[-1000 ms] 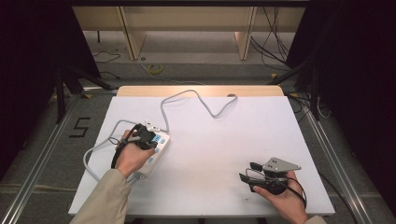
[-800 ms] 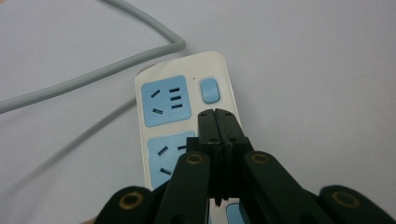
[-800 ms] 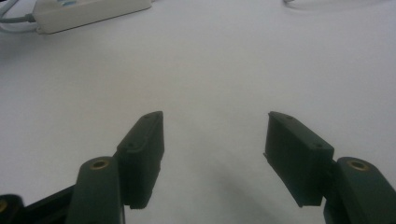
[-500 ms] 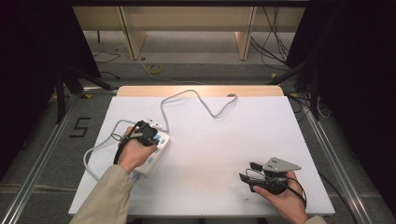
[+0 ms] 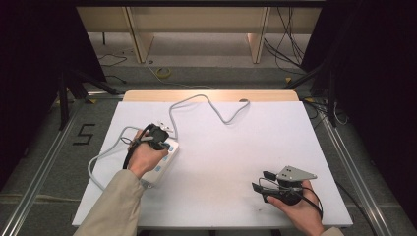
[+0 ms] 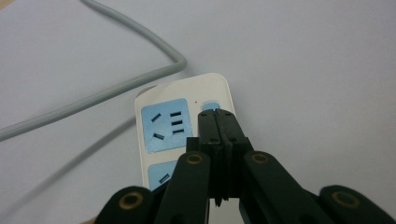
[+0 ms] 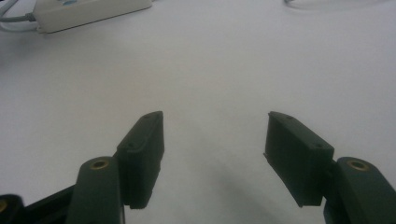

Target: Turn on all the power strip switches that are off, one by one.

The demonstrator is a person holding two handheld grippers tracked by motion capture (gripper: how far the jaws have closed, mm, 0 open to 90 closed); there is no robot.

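Left claw [image 6: 217, 114] pinched together, apparently touching the glossy white power strip's [image 6: 187, 93] blue button; right claw [image 7: 212, 149] gapes, holding nothing.

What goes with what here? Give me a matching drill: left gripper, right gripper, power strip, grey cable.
1 left gripper
2 right gripper
3 power strip
4 grey cable

a jaws open, over bare table
b snakes toward the table's far edge
c jaws shut, tips at the blue switch
d white, blue sockets

Pairs: 1-c, 2-a, 3-d, 4-b
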